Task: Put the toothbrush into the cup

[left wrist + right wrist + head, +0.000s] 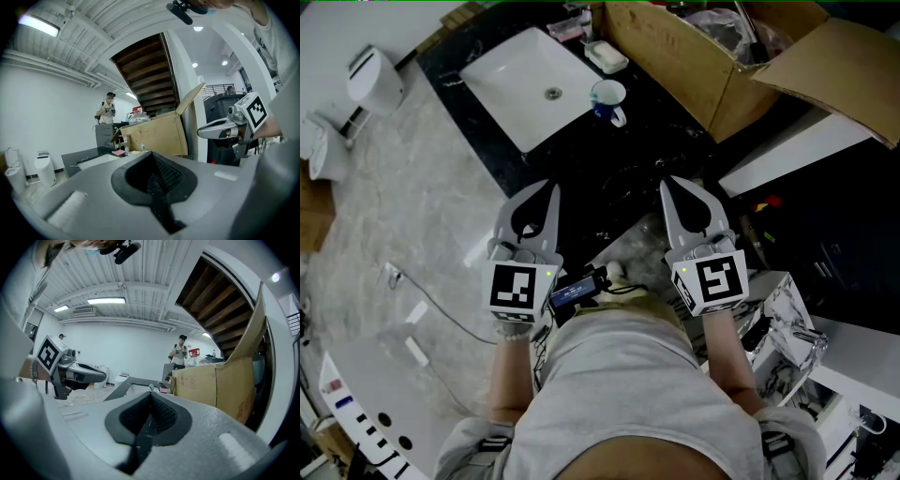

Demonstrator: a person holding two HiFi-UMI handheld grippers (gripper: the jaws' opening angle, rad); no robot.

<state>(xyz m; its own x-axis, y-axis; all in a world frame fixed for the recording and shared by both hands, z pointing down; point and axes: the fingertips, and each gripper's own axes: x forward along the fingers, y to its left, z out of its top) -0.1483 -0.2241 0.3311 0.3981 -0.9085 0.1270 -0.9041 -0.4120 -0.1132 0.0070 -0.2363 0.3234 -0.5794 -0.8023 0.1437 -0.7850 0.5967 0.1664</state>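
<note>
Cup (608, 98) is the one task item I can find. It is a small white mug with blue on it and a looped handle, and it stands upright on the table just off the sink's right-hand corner. I cannot pick out the toothbrush in any of my views.

The sink (530, 80) is a white rectangular basin, smooth and shallow, with a round metal drain (552, 93) near its middle. It is set into a glossy black table (609, 159). At the sink's far corner, beyond the cup, lies a pale rectangular dish (606, 56). To the right of the sink, past the cup, is a big brown cardboard box (694, 66) with its flaps open. To the left of the sink the floor (412, 216) is grey and marbled.

Both claws hang on my side of the sink, well apart from the cup. The left claw (551, 189) is matte grey plastic with ribbed black pads, and its jaws are pressed together with nothing between them. The right claw (667, 184) is built the same way and is likewise closed and empty. Each one carries a marker cube (521, 286) at its back, and a hand holds it from behind.
</note>
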